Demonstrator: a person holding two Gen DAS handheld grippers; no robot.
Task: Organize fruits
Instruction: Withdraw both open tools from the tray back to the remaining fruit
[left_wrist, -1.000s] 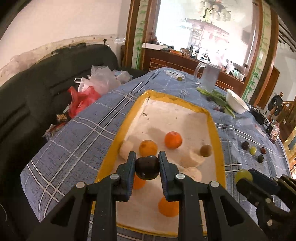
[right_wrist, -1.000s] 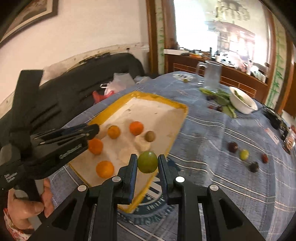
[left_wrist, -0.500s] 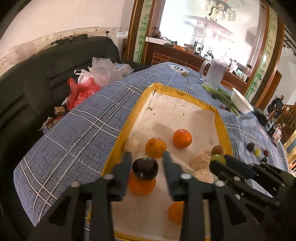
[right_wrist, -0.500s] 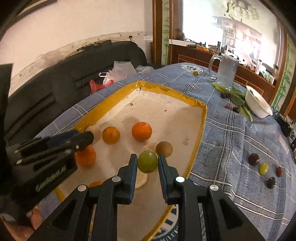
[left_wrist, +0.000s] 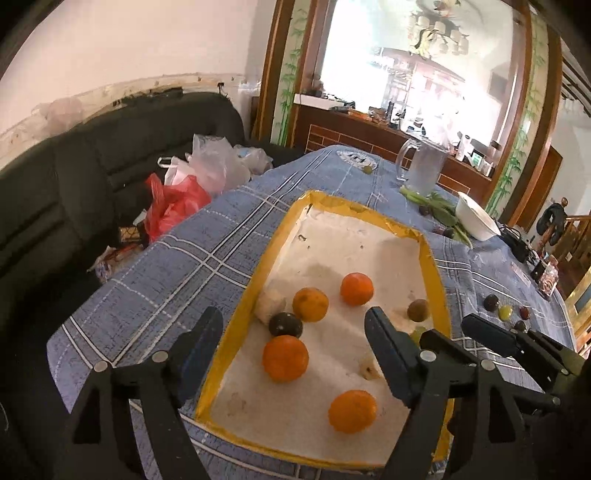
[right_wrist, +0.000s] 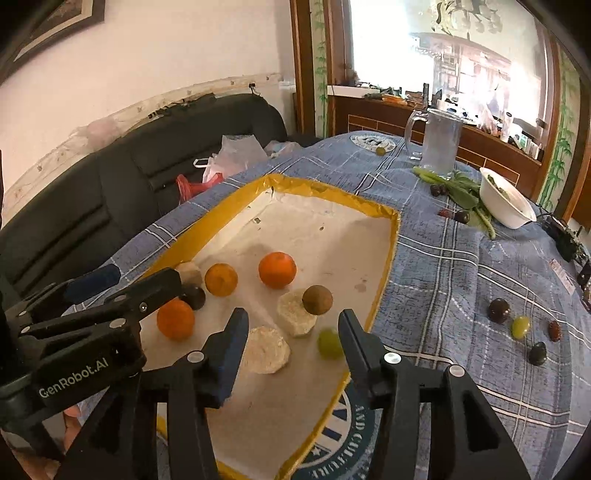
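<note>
The yellow-rimmed tray with a white floor holds several oranges, among them one below my left gripper. Its jaws are opening and the pads touch nothing. The dark fruit lies loose on the tray floor beside an orange. My right gripper hovers over the tray's right side with its jaws opening. The green fruit is blurred, close to the right finger and free of the pads. A brown fruit rests on a pale lump.
Several small fruits lie on the blue checked cloth at the right, among them a dark one and a green one. A glass jug, greens and a white bowl stand at the back. A black sofa with plastic bags flanks the table's left edge.
Both grippers have opened. The dark fruit left the left jaws and now lies in the tray. The green fruit has slipped from the right jaws, which moved in over the tray.
</note>
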